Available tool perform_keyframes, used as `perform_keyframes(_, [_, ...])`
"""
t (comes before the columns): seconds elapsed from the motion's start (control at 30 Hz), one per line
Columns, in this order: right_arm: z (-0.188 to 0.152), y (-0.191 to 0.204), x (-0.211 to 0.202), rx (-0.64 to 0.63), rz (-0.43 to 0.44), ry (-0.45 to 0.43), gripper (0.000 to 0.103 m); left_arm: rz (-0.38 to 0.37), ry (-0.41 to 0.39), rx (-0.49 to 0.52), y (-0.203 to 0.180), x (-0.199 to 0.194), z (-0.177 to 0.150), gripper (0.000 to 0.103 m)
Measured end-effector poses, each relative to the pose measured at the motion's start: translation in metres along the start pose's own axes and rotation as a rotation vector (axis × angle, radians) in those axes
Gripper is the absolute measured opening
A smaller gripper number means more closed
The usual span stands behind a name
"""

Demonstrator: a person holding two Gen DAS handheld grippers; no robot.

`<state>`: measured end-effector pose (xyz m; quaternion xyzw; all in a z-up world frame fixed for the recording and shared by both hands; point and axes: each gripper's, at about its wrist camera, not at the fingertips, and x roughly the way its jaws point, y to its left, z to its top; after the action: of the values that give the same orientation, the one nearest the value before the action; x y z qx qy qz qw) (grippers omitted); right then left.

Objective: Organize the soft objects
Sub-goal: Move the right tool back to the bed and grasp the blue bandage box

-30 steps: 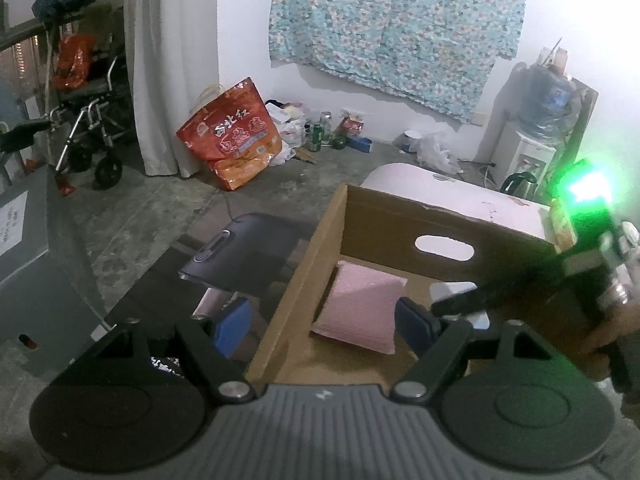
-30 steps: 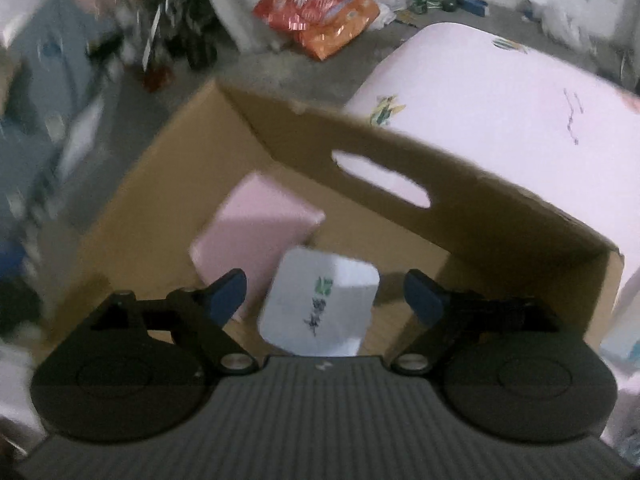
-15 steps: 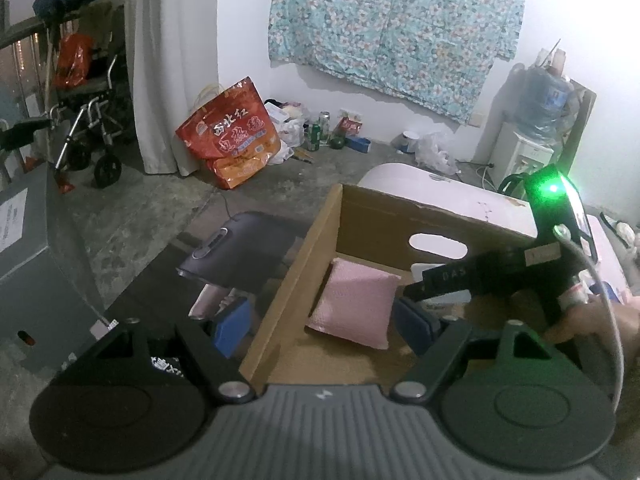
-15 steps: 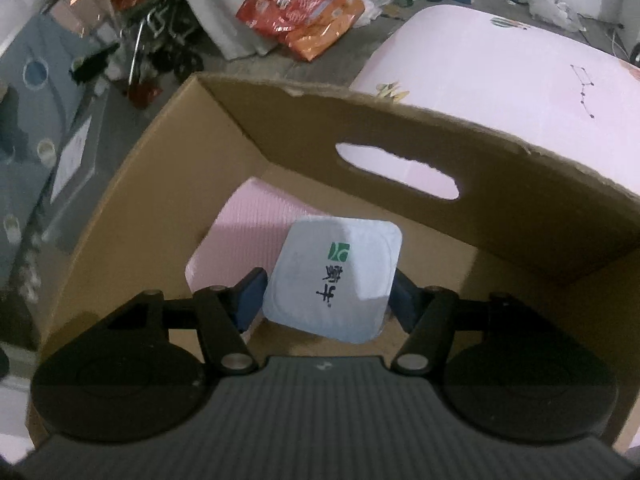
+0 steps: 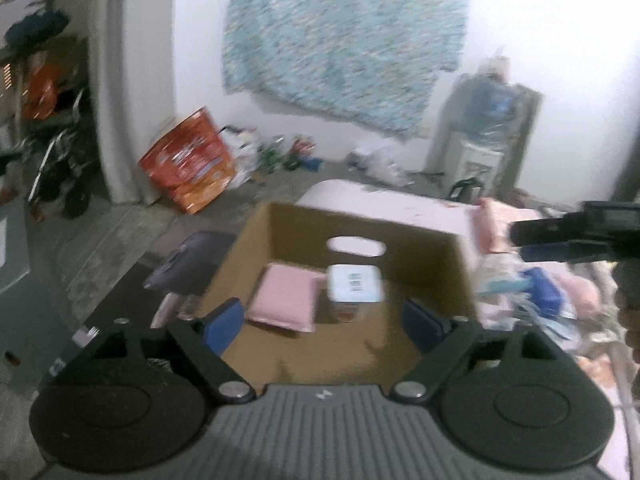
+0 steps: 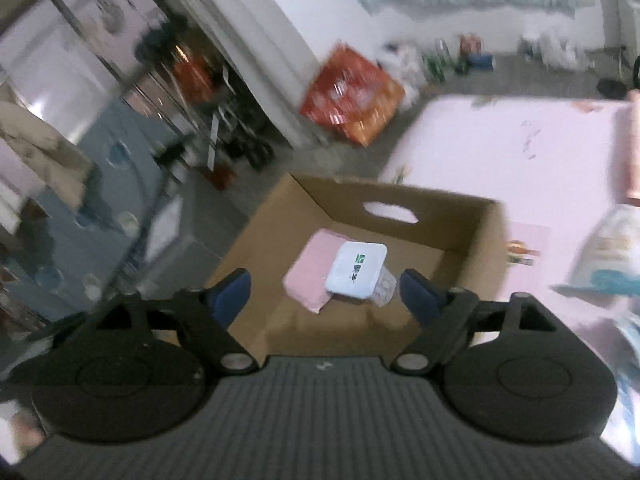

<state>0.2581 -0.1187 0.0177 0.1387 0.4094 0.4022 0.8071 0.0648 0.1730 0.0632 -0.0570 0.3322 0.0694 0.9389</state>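
Note:
An open cardboard box with a handle cut-out stands beside a pink mat. Inside lie a flat pink soft pack and a white tissue pack that partly rests on it. My left gripper hovers above the box's near edge, its jaws opening with nothing between them. My right gripper hangs high over the box, jaws opening and empty, apart from the white pack below; it also shows as a dark bar at the right of the left wrist view.
More soft packs lie heaped on the mat right of the box. A dark suitcase lies left of it. A red bag, a water dispenser and a wheeled chair stand along the walls.
The right gripper let go of the white pack, which now lies in the box against the pink one, and rose back away. The left gripper drew back and its jaws widened.

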Motion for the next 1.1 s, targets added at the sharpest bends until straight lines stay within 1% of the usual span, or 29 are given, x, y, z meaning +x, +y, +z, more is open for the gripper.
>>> perform_keyframes(0.1, [-0.028, -0.021, -0.081, 0.007, -0.008, -0.099, 0.088, -0.072, -0.030, 0.058, -0.031, -0.021, -0.009, 0.091])
perform_keyframes(0.2, [-0.072, -0.049, -0.157, 0.036, -0.067, -0.190, 0.089, -0.153, -0.043, 0.113, -0.071, -0.033, -0.020, 0.094])
perform_keyframes(0.33, [-0.136, -0.088, -0.227, 0.124, -0.163, -0.277, 0.089, -0.231, -0.036, 0.206, -0.126, -0.037, -0.038, 0.095])
perform_keyframes(0.43, [-0.185, -0.115, -0.255, 0.205, -0.220, -0.318, 0.089, -0.276, -0.019, 0.299, -0.171, -0.031, -0.052, 0.095])
perform_keyframes(0.5, [-0.214, -0.131, -0.262, 0.265, -0.235, -0.335, 0.089, -0.296, -0.007, 0.354, -0.199, -0.025, -0.063, 0.095])
perform_keyframes(0.53, [-0.228, -0.141, -0.263, 0.294, -0.230, -0.344, 0.089, -0.310, 0.002, 0.384, -0.213, -0.021, -0.068, 0.095])
perform_keyframes(0.6, [-0.246, -0.156, -0.259, 0.347, -0.213, -0.362, 0.089, -0.334, 0.028, 0.435, -0.237, -0.012, -0.080, 0.095])
perform_keyframes(0.67, [-0.256, -0.170, -0.246, 0.389, -0.195, -0.372, 0.088, -0.339, 0.054, 0.484, -0.260, -0.001, -0.091, 0.095])
perform_keyframes(0.7, [-0.256, -0.176, -0.238, 0.397, -0.190, -0.372, 0.086, -0.333, 0.063, 0.507, -0.270, 0.005, -0.097, 0.094])
perform_keyframes(0.77, [-0.254, -0.181, -0.222, 0.399, -0.187, -0.366, 0.079, -0.311, 0.079, 0.539, -0.282, 0.016, -0.105, 0.092])
perform_keyframes(0.8, [-0.249, -0.186, -0.214, 0.399, -0.189, -0.357, 0.074, -0.300, 0.083, 0.548, -0.287, 0.022, -0.107, 0.090])
perform_keyframes(0.83, [-0.244, -0.191, -0.206, 0.390, -0.187, -0.348, 0.072, -0.290, 0.090, 0.549, -0.290, 0.030, -0.108, 0.087])
perform_keyframes(0.9, [-0.232, -0.201, -0.191, 0.391, -0.193, -0.331, 0.071, -0.274, 0.109, 0.544, -0.294, 0.040, -0.106, 0.082])
perform_keyframes(0.97, [-0.224, -0.206, -0.180, 0.391, -0.197, -0.321, 0.071, -0.263, 0.122, 0.541, -0.296, 0.048, -0.100, 0.082])
perform_keyframes(1.0, [-0.221, -0.207, -0.179, 0.387, -0.179, -0.323, 0.071, -0.259, 0.125, 0.539, -0.296, 0.052, -0.098, 0.081])
perform_keyframes(1.1, [-0.209, -0.204, -0.174, 0.390, -0.086, -0.333, 0.071, -0.257, 0.127, 0.530, -0.291, 0.059, -0.089, 0.073])
